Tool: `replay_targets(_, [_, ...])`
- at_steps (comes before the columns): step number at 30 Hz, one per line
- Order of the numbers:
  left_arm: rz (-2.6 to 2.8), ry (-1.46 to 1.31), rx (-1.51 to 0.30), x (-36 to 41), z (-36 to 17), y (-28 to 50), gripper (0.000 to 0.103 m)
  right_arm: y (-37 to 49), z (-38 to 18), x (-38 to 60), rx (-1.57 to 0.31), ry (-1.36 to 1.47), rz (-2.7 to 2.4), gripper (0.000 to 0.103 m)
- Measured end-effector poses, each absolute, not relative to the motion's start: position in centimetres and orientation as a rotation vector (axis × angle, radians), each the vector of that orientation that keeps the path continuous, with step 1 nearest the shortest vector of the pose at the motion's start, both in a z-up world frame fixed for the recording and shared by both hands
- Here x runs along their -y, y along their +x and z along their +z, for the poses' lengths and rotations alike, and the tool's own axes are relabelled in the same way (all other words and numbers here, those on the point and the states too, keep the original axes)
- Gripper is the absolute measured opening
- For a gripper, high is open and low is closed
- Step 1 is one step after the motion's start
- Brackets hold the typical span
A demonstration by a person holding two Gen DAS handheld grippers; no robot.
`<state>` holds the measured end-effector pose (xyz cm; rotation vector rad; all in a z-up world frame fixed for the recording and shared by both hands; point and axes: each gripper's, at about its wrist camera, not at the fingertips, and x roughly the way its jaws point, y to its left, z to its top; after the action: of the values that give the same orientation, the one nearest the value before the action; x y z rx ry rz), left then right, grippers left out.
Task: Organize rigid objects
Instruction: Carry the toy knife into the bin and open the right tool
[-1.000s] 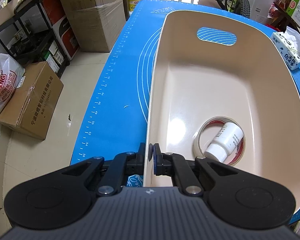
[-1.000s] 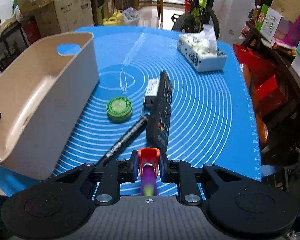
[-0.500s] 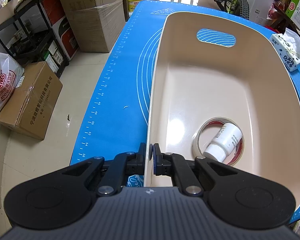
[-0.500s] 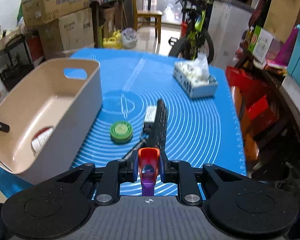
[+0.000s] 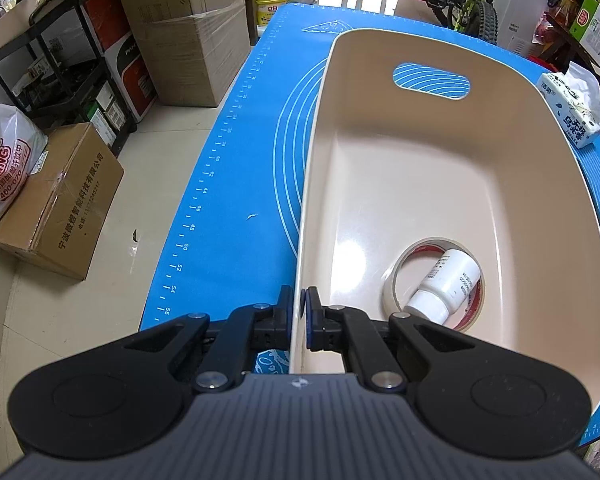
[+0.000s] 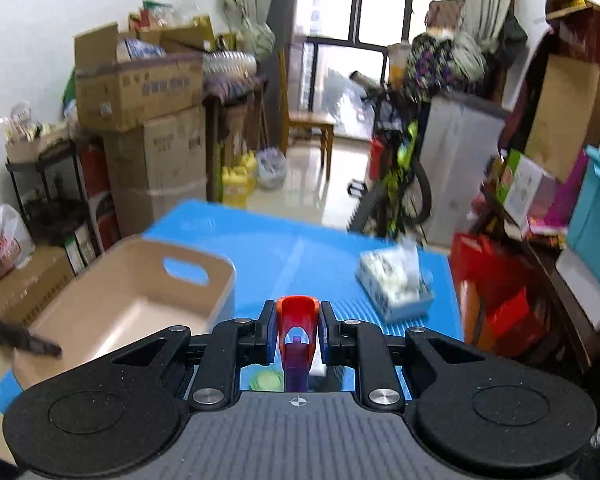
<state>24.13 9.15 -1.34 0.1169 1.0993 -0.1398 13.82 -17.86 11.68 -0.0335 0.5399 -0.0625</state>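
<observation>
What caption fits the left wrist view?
Left gripper clamps beige plastic bin wall; white bottle rests inside tape roll.

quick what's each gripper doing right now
Left gripper: shut on the bin wall.
Right gripper: shut on an orange-and-purple tool, lifted above the mat.

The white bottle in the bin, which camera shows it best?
The left wrist view. There the white bottle lies on its side inside the tape roll on the floor of the beige bin, sharp and unobstructed. The right wrist view is motion-blurred and shows the bin, but no bottle.
</observation>
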Motion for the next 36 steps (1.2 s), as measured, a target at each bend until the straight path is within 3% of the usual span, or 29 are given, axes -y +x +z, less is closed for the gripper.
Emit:
replay_targets(14, [-0.147, 0.112, -1.101, -9.5, -1.2, 24.2, 0.007, 20.2, 13.8, 10.6, -0.478, 0.012, 0.102, 0.03])
replay_targets(36, [-0.146, 0.128, -1.096, -9.2, -1.2, 24.2, 0.006, 25.9, 1.5, 5.8, -0.792, 0.009, 0.146, 0.031])
